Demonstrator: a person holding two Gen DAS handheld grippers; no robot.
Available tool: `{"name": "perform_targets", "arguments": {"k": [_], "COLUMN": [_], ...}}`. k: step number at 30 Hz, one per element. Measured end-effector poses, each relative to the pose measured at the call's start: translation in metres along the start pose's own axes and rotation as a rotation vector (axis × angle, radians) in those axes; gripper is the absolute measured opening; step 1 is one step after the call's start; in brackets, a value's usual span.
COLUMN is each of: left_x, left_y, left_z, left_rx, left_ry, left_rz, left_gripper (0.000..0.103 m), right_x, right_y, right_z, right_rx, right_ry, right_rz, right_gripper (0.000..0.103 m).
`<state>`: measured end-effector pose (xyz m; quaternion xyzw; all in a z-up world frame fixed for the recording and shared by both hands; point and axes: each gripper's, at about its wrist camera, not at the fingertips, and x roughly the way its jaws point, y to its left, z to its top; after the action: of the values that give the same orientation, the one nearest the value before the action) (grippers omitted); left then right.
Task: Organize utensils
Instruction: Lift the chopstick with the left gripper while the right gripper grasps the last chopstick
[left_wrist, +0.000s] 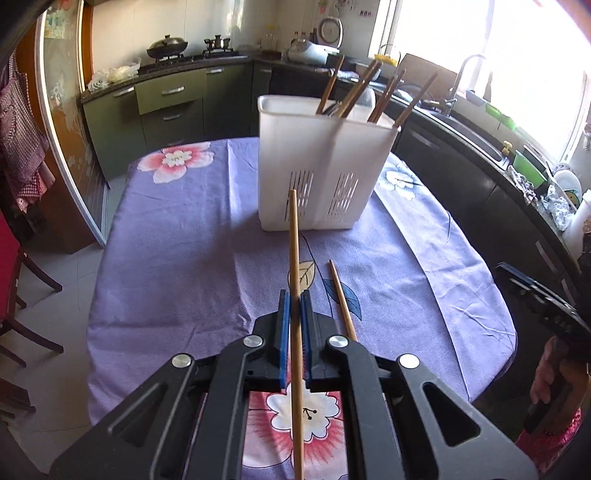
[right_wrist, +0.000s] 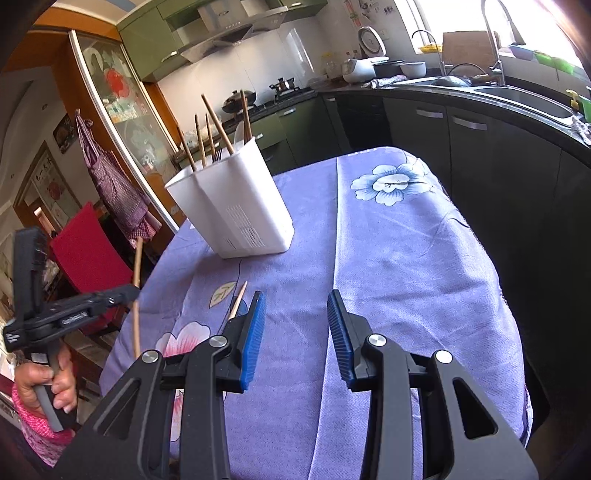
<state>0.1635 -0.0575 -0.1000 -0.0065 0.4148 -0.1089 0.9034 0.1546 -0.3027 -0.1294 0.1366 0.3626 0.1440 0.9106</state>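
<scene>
**Chopstick could swing or slip on the way to the holder**

Chopstick sits pinched between the left gripper pads, most of its length jutting ahead toward the white holder; such a thin grip may let it pivot and miss the rim. A second chopstick lies just right of the claw.

Right gripper hangs half-open and empty; that second chopstick lies just left of it, so a careless descent could nudge it away.

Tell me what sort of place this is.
A home kitchen, most likely: a gas stove with a wok, a sink with a tap under the window, and green cabinets.
</scene>
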Motion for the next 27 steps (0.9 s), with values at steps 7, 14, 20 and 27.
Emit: {"name": "perform_targets", "arguments": {"k": [7,14,20,27], "left_x": [-0.031,-0.037,-0.035,-0.032], "left_y": [0.010,0.022,0.026,0.025], "left_z": [-0.004,-0.004,-0.004,-0.004], "left_rx": [0.009,-0.004,0.001,0.007], "left_ry": [-0.097,-0.120,-0.119,-0.115], "left_rz": [0.013,-0.007,-0.025,-0.043], "left_gripper": [0.006,0.006,0.006,0.006], "right_x": [0.094,0.154,0.176,0.178], "right_y": [0.059,0.106,0.118,0.126], "right_z": [-0.002,-0.003,-0.008,-0.013], "right_rx": [-0.173,-0.281,-0.313,-0.320], "right_ry": [0.203,0.309,0.361,0.341], "right_rz": [-0.053,-0.091,-0.150,-0.159], "right_gripper": [0.037,0.031,0.031,0.017]}}
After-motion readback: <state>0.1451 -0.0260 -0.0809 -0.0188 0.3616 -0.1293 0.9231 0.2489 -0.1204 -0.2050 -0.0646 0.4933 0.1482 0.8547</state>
